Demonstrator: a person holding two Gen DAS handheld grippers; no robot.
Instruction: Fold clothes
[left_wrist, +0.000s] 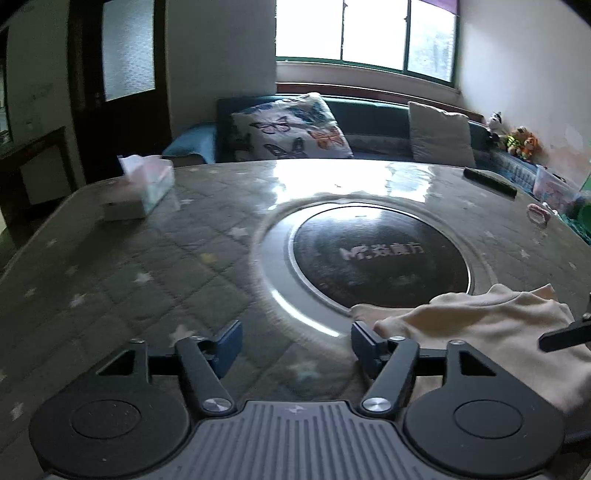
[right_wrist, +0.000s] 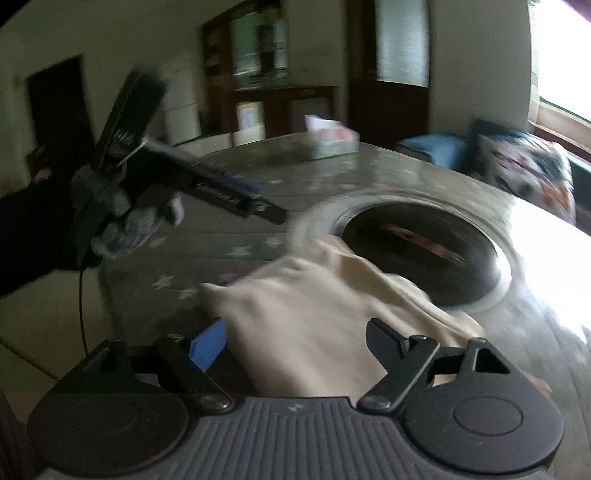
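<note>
With both your left gripper (left_wrist: 295, 343) and right gripper (right_wrist: 295, 341) gaping empty, the crumpled cream cotton garment (right_wrist: 314, 317) may slide on the glossy table (left_wrist: 147, 258).

A cream garment (right_wrist: 314, 306) lies crumpled on the table, overlapping the round inset.

Soft cream cloth garment (left_wrist: 491, 325), glossy tabletop (left_wrist: 155, 266)

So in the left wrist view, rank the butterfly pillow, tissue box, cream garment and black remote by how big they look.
1. cream garment, though it lies nearest the camera and is partly cut off
2. butterfly pillow
3. tissue box
4. black remote

Fisheye nearness inflates the garment, so true sizes stay unsure.
</note>
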